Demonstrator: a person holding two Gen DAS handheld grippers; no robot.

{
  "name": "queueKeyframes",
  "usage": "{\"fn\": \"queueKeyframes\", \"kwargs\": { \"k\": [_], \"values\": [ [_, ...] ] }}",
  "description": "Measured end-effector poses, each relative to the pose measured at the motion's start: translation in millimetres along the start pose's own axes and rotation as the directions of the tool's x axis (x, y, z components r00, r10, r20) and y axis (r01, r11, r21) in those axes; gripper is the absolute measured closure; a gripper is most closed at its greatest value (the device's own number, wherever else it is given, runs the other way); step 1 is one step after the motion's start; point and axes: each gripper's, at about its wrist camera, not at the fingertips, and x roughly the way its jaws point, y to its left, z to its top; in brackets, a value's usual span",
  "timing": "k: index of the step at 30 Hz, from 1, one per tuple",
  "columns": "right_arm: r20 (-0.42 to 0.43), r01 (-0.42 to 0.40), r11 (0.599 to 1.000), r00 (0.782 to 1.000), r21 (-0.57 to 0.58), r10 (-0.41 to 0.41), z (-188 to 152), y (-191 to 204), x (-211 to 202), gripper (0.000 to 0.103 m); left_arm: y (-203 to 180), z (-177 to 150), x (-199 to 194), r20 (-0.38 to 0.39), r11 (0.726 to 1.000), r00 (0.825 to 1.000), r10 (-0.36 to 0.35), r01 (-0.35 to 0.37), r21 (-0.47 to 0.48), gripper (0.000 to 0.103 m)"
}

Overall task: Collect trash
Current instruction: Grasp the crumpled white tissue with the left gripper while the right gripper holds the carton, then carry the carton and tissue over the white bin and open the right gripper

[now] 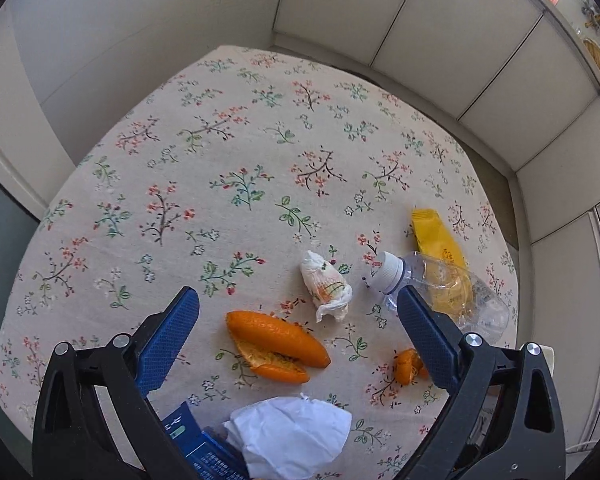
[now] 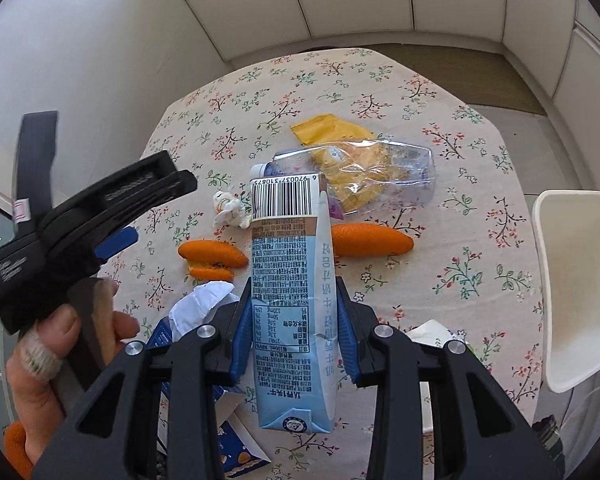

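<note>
The right gripper (image 2: pixel 292 332) clamps a milk carton (image 2: pixel 290 300) mid-frame; the left gripper (image 1: pixel 298 312) gapes, orange peel (image 1: pixel 276 346) between its fingers.

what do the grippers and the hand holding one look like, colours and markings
Both the left gripper and the right gripper have black triangular-cutout frames, silver round bolts and blue textured pads. The left hand is bare, with a pale bandage round one finger.

Floral-clothed table (image 1: pixel 220 128) bears orange peel (image 1: pixel 276 346), bottle (image 1: pixel 448 292), tissue (image 1: pixel 326 284).
</note>
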Motion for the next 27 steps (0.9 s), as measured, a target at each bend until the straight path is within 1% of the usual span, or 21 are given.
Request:
{"fn": "queueKeyframes", "kwargs": {
  "k": [3, 4, 5, 6, 8, 10, 12, 13, 14, 15, 16, 18, 22, 27],
  "values": [
    [-0.003, 0.002, 1.0, 1.0, 0.015, -0.002, -0.3, -11.8, -3.9, 0.067, -6.4, 5.4, 26.0, -0.08, 1.0, 0.997, 0.006, -0.007, -0.007, 0.022],
    [-0.006, 0.001, 1.0, 1.0, 0.019, -0.001, 0.1, -15.8, -4.7, 0.067, -7.4, 6.0, 33.7, -0.104, 1.0, 0.994, 0.01, -0.011, -0.008, 0.03],
    [-0.008, 0.001, 1.0, 1.0, 0.022, -0.001, 0.4, -19.2, -5.9, 0.067, -7.3, 6.8, 41.5, -0.125, 1.0, 0.992, 0.012, -0.014, -0.014, 0.035],
    [-0.01, 0.002, 1.0, 1.0, 0.021, -0.001, 0.8, -21.0, -6.8, 0.067, -6.9, 7.0, 46.5, -0.135, 1.0, 0.991, 0.016, -0.019, -0.018, 0.036],
    [-0.006, 0.003, 1.0, 1.0, 0.021, -0.003, 1.4, -22.8, -9.4, 0.067, -5.0, 7.4, 54.8, -0.144, 0.999, 0.989, 0.021, -0.025, -0.029, 0.042],
    [0.001, 0.002, 1.0, 1.0, 0.017, -0.002, 1.8, -23.8, -11.9, 0.067, -2.8, 6.9, 61.0, -0.153, 0.999, 0.988, 0.008, -0.014, -0.038, 0.047],
    [0.008, -0.001, 1.0, 1.0, 0.011, 0.001, 2.5, -23.7, -14.2, 0.067, -1.5, 5.9, 65.9, -0.163, 0.999, 0.986, -0.023, 0.016, -0.044, 0.051],
    [0.009, -0.003, 1.0, 1.0, 0.01, 0.003, 2.5, -23.8, -14.6, 0.067, -1.6, 5.4, 67.3, -0.165, 0.999, 0.986, -0.034, 0.027, -0.041, 0.055],
    [0.01, -0.005, 1.0, 1.0, 0.01, 0.005, 2.1, -23.7, -15.7, 0.067, -2.5, 4.4, 67.9, -0.163, 0.998, 0.985, -0.048, 0.042, -0.035, 0.062],
    [0.009, -0.005, 1.0, 1.0, 0.011, 0.005, 2.3, -23.6, -16.2, 0.067, -3.9, 3.7, 67.4, -0.161, 0.998, 0.985, -0.063, 0.059, -0.033, 0.066],
    [0.009, -0.005, 1.0, 1.0, 0.012, 0.005, 2.4, -23.5, -16.7, 0.067, -5.4, 2.2, 66.8, -0.161, 0.997, 0.984, -0.08, 0.076, -0.032, 0.075],
    [0.01, -0.009, 1.0, 1.0, 0.014, 0.009, 2.1, -24.0, -17.2, 0.067, -9.4, 0.4, 65.1, -0.152, 0.997, 0.986, -0.071, 0.07, -0.013, 0.075],
    [0.014, -0.007, 1.0, 1.0, 0.013, 0.007, 1.9, -25.0, -18.2, 0.067, -6.9, -0.6, 57.3, -0.115, 0.996, 0.989, -0.088, 0.086, -0.016, 0.076],
    [0.033, -0.013, 1.0, 0.999, 0.01, 0.012, 2.4, -25.1, -23.0, 0.067, -1.9, 4.1, 28.4, -0.048, 0.992, 0.991, -0.126, 0.125, -0.031, 0.076]
  ]
}}
